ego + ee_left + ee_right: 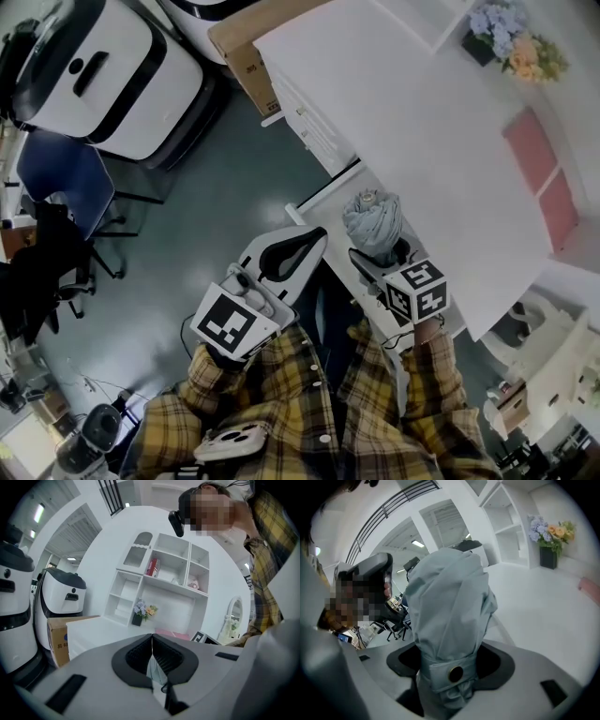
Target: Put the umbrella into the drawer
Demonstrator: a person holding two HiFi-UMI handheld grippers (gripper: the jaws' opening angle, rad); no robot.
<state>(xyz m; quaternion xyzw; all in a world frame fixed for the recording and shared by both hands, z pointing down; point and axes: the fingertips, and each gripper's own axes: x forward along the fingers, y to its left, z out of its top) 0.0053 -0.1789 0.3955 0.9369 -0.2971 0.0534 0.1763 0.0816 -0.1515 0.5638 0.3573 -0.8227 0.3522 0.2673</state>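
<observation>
A folded grey-blue umbrella point(373, 223) stands upright in my right gripper point(377, 255), whose jaws are shut on its lower part. In the right gripper view the umbrella point(450, 616) fills the middle, its strap and dark snap button sitting just between the jaws of the right gripper point(451, 670). My left gripper point(309, 239) hangs beside it to the left, over the floor, jaws shut with nothing held. The left gripper point(152, 644) has its pads meeting. A white drawer rim point(323, 190) juts out from the near edge of the white desk point(422, 122), right by the umbrella.
Closed drawer fronts point(305, 117) line the desk's side. A cardboard box point(246, 66) stands against the desk. A large white machine point(103, 75) and a blue chair point(66, 178) are on the floor at left. Flowers point(511, 37) and pink pads point(534, 150) lie on the desk.
</observation>
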